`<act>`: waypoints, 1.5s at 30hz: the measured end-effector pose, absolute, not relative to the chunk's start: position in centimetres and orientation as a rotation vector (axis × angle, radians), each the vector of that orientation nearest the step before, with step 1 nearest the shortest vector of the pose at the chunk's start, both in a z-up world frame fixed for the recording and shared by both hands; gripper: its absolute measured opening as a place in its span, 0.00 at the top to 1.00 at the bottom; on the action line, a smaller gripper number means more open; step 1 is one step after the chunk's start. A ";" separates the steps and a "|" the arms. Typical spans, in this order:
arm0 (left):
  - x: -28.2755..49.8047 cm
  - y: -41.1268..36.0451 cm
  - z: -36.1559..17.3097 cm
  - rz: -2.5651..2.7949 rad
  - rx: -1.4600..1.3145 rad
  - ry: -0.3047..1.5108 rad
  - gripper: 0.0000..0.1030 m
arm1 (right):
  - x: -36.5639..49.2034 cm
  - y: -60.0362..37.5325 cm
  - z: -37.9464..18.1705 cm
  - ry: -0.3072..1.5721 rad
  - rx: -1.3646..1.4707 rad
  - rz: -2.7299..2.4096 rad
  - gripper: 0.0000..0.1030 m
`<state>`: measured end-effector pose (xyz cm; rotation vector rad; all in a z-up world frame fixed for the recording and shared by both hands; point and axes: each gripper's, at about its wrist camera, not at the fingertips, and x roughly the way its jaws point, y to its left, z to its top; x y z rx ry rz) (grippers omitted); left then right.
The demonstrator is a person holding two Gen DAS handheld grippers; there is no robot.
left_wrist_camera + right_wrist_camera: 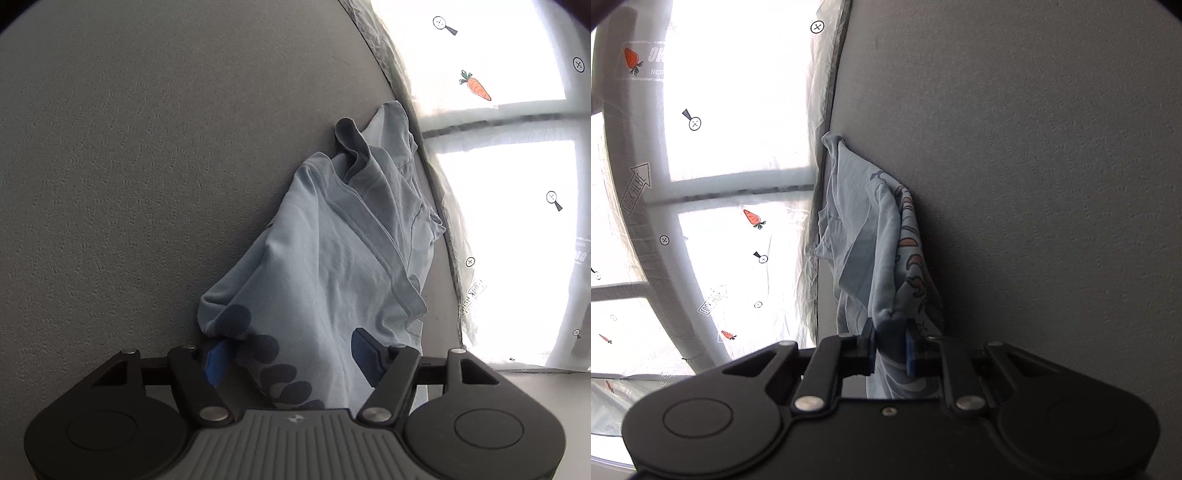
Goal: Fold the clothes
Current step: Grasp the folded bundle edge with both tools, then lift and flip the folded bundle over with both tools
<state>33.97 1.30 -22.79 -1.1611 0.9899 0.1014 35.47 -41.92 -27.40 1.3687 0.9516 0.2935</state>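
One light-blue shirt point(332, 251) lies bunched on the grey surface point(129, 166). Right gripper point(890, 345) fingers pinch a thick wad; left gripper point(291, 354) fingers stand open astride the hem. Risk: layers slipping unevenly, skewing the fold.

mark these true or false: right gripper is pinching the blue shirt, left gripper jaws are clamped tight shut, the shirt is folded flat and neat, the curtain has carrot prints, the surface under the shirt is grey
1. The right gripper pinches the light blue shirt: true.
2. The left gripper is clamped tight shut: false, its jaws stand wide apart with cloth between them.
3. The shirt is folded flat and neat: false, it is bunched and rumpled.
4. The curtain has carrot prints: true.
5. The surface under the shirt is grey: true.
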 end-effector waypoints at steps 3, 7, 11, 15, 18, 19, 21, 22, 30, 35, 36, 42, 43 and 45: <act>34.8 1.4 -22.7 0.109 -1.171 0.990 0.57 | 35.7 -41.6 -26.3 0.927 1.362 0.322 0.85; 35.2 1.8 -22.6 0.115 -1.185 0.996 0.84 | 35.8 -41.5 -25.5 0.908 1.356 0.326 0.86; 34.9 1.3 -19.4 0.070 -1.065 0.943 0.88 | 35.4 -41.9 -24.9 0.873 1.387 0.321 0.87; 33.9 1.3 -15.7 0.013 -1.009 0.880 0.90 | 34.8 -42.1 -23.1 0.824 1.394 0.341 0.88; 32.9 2.1 -13.5 -0.016 -1.068 0.845 0.92 | 34.1 -42.3 -21.6 0.789 1.417 0.357 0.88; 32.5 2.4 -13.0 -0.020 -1.086 0.840 0.92 | 33.7 -42.3 -21.2 0.783 1.425 0.364 0.88; 31.3 2.7 -11.8 -0.024 -1.102 0.843 0.92 | 32.9 -42.4 -20.3 0.774 1.445 0.378 0.88; 30.7 2.8 -11.2 -0.027 -1.105 0.849 0.92 | 32.2 -42.4 -19.7 0.774 1.456 0.387 0.88; 26.3 2.3 -8.0 -0.083 -1.057 0.892 0.92 | 25.4 -44.0 -16.7 0.780 1.501 0.398 0.89; 27.3 2.5 -11.5 -0.055 -1.188 1.007 0.92 | 24.0 -44.7 -19.7 0.844 1.598 0.258 0.88; 27.5 2.5 -11.6 -0.054 -1.193 1.009 0.92 | 24.1 -44.8 -19.9 0.849 1.600 0.245 0.89; 30.5 2.6 -11.5 -0.034 -1.194 0.981 0.91 | 25.8 -44.5 -20.3 0.846 1.598 0.239 0.89; 31.0 2.7 -11.6 -0.031 -1.202 0.977 0.91 | 26.3 -44.4 -20.3 0.845 1.604 0.240 0.89; 32.3 3.0 -11.4 -0.028 -1.215 0.961 0.91 | 27.3 -43.9 -20.2 0.837 1.612 0.245 0.89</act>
